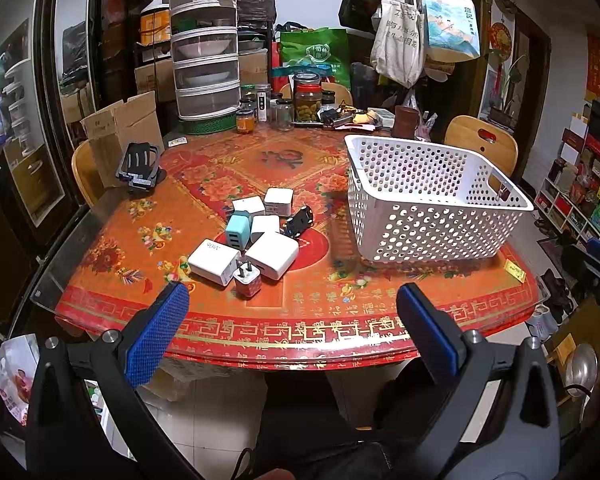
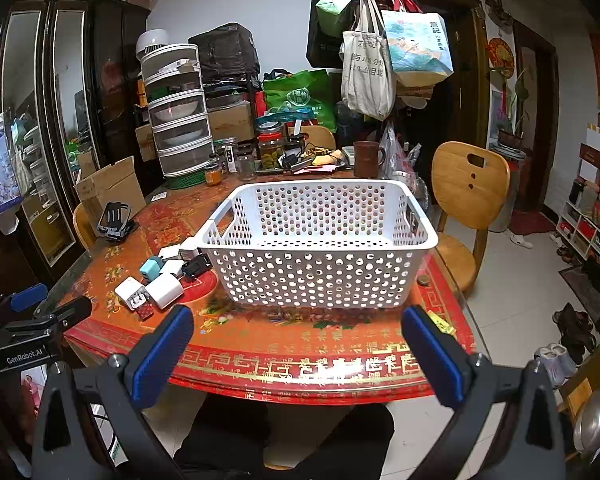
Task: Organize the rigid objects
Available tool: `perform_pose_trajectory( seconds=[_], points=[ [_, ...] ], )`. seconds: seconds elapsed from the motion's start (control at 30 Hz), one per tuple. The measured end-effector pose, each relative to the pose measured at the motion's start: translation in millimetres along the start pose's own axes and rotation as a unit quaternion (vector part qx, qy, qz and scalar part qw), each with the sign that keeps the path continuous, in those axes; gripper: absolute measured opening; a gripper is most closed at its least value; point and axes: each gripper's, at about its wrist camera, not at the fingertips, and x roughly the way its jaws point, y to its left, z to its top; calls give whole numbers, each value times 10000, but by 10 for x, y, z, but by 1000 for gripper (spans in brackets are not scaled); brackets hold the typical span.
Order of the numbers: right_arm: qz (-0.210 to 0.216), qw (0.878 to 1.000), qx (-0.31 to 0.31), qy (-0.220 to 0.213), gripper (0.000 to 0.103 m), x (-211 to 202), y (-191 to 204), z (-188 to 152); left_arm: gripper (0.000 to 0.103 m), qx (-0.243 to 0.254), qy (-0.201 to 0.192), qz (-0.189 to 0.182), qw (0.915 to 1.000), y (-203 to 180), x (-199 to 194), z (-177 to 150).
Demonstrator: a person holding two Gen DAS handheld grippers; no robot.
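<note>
**A:** What does each tool look like, and is either carrying anything?

**B:** Both are empty. The left gripper has its blue pads spread wide, with nothing between them. The right gripper is spread just as wide, also with nothing in it. Both hang short of the near edge of the table.

**A:** Where are the things to be tidied?

**B:** A cluster of chargers, mostly white plug blocks, lies ahead of the left gripper, slightly toward its left pad. Closest to it is a small red charger with its prongs pointing up. Just behind that are two larger white blocks side by side, then a light blue charger and a small black one.

**A:** And the container?

**B:** A white perforated basket stands straight ahead of the right gripper, and looks empty. Seen from the left gripper, it is ahead and off to the right, near the cluster but not touching it.

**A:** Which hand is better placed?

**B:** Probably the left. The cluster lies almost directly in front of it, while from the right gripper it sits well off to the left.
</note>
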Motion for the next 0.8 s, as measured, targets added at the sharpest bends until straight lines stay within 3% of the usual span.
perform_pose_trajectory(
  seconds=[0.37, 0.53, 0.6, 0.7, 0.8],
  points=[
    [111, 9999, 37, 46, 103, 169, -113, 1, 102, -136, -132, 85, 9998, 130, 196, 49],
    [-137, 9991, 350, -187, 103, 564, -665, 356, 102, -350, 232, 186, 9989, 388, 716, 118],
    [-516, 9979, 374, 88, 103, 853, -951, 538, 102, -469, 462, 257, 9975, 527, 970, 131],
    [-757, 9937, 418, 713, 103, 1325, -1357, 742, 102, -414, 922, 477, 9937, 701, 1358, 110],
    [-599, 9868, 675, 1347, 103, 1781, -1683, 823, 102, -218, 1199, 734, 9898, 796, 1591, 61]
  ],
)
